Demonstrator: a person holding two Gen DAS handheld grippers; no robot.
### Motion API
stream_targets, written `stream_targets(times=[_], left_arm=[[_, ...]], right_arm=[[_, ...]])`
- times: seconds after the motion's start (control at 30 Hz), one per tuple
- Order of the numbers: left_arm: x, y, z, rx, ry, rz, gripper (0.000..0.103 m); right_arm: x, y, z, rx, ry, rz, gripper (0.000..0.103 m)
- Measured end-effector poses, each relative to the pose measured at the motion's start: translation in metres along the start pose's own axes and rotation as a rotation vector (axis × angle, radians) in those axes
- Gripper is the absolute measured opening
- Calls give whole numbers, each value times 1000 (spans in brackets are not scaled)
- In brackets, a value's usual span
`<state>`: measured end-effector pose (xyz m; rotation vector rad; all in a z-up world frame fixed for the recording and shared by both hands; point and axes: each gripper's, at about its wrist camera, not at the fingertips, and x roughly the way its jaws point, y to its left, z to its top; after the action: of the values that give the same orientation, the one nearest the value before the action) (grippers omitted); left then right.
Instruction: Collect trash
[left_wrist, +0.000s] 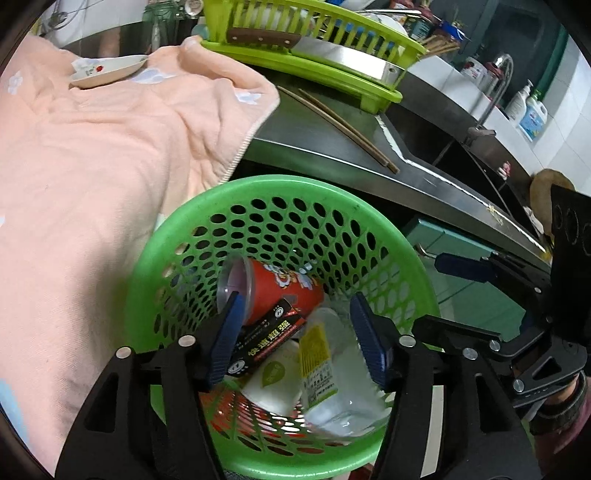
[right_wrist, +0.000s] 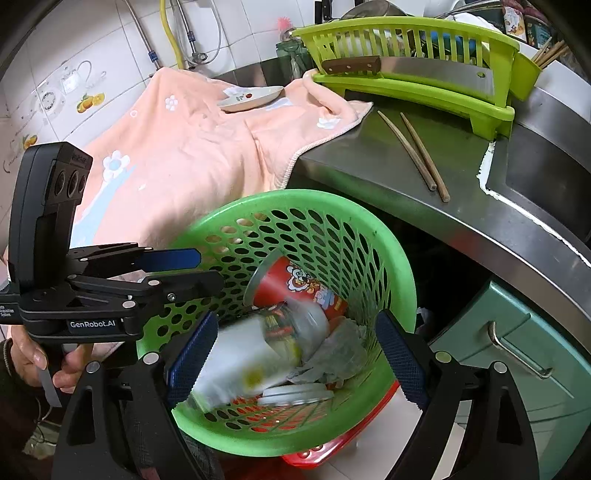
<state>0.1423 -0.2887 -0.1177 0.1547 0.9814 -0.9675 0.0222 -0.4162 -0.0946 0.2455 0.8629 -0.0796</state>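
A green perforated basket (left_wrist: 280, 184) (right_wrist: 295, 195) stands below the counter edge with trash in it. Inside lie a red cartoon-printed cup (left_wrist: 280, 291) on its side, a black box (left_wrist: 266, 339), a white cup (left_wrist: 273, 384) and a clear labelled bottle (left_wrist: 332, 380), which is blurred in the right wrist view. Crumpled paper (right_wrist: 332, 350) and a white lid (right_wrist: 295, 393) rest near the bottom. My left gripper (left_wrist: 299, 336) hangs open over the basket's mouth, its pads touching nothing. My right gripper (right_wrist: 295, 354) is open beside it, wider, and empty.
A peach towel (left_wrist: 92, 166) with a small dish (left_wrist: 110, 70) covers the counter's left. Two chopsticks (right_wrist: 417, 155) lie on the steel counter (right_wrist: 369, 173) before a green dish rack (right_wrist: 406, 92) that holds a cleaver. A sink (right_wrist: 546, 177) and a teal cabinet (right_wrist: 517, 350) are on the right.
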Motion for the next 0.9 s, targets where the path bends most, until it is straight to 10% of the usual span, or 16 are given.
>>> stream_targets(times=[0.9], left_arm=[[-87,56,-20,-106,-163,212,93]], right_arm=[[3,50,9,-47,-33,45,88]])
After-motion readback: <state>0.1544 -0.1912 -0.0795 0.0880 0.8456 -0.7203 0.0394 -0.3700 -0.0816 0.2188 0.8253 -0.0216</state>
